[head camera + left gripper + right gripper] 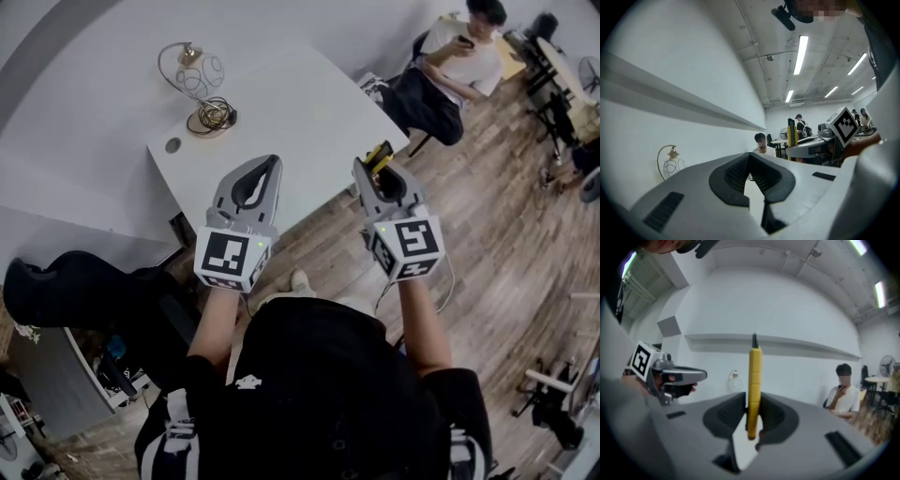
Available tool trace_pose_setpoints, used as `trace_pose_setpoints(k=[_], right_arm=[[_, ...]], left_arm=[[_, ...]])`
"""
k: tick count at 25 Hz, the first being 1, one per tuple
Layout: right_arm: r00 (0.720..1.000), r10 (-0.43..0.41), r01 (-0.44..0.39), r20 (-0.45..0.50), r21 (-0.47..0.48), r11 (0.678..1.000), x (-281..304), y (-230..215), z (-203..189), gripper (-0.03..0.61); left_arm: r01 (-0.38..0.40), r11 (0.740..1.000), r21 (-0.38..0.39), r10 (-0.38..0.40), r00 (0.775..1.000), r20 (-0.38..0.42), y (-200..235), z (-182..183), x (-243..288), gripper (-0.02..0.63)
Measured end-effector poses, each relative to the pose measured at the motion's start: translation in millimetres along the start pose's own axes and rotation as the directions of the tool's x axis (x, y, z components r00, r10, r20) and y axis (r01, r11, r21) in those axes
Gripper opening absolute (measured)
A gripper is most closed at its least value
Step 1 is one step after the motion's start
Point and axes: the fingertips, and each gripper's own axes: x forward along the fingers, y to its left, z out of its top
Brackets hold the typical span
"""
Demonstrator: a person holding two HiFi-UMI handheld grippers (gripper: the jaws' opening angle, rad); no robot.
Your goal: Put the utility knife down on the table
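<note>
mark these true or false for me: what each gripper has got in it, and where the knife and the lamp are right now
1. The right gripper is shut on a yellow utility knife. True.
2. A wire-loop lamp with a glass globe stands on the white rectangular table. True.
3. The yellow utility knife lies flat on the white rectangular table. False: it is clamped between the right gripper's jaws, not set down.
4. The left gripper holds the lamp. False: its jaws are together with nothing between them, and the lamp stands apart from it at the table's far side.
</note>
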Motion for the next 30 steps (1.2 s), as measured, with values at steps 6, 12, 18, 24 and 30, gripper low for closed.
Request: trace_pose_setpoints(k=[6, 12, 18, 24, 30], right_arm=[[0.999, 0.022, -0.023, -0.034, -0.009, 1.0, 26.7, 5.4, -9.8, 0.097], [0.997, 0.049, -0.049, -0.053, -0.007, 0.999, 50.0, -0.8, -16.6, 0.097], [0.992, 0.095, -0.096, -0.077, -0.003, 0.995, 67.8, -8.3, -27.4, 0.097], [0.976, 0.173, -0.178, -0.132, -0.023, 0.984, 100.9, -13.6, -47.3, 0.097], [0.945, 0.267, -0.282, -0.189, -0.058, 0.958, 123.7, -11.6, -64.7, 0.097]], left_arm=[[-0.009, 1.0, -0.023, 0.009, 1.0, -0.012, 20.3, -11.0, 8.4, 0.017], [-0.017, 0.999, -0.043, 0.015, 0.999, -0.044, 28.4, -24.8, 24.5, 0.017], [-0.059, 0.997, -0.046, 0.056, 0.996, -0.065, 35.5, -34.6, 37.3, 0.017], [-0.111, 0.992, -0.064, 0.104, 0.989, -0.106, 47.2, -56.0, 58.6, 0.017], [-0.163, 0.983, -0.079, 0.151, 0.978, -0.144, 51.3, -74.1, 72.9, 0.017]])
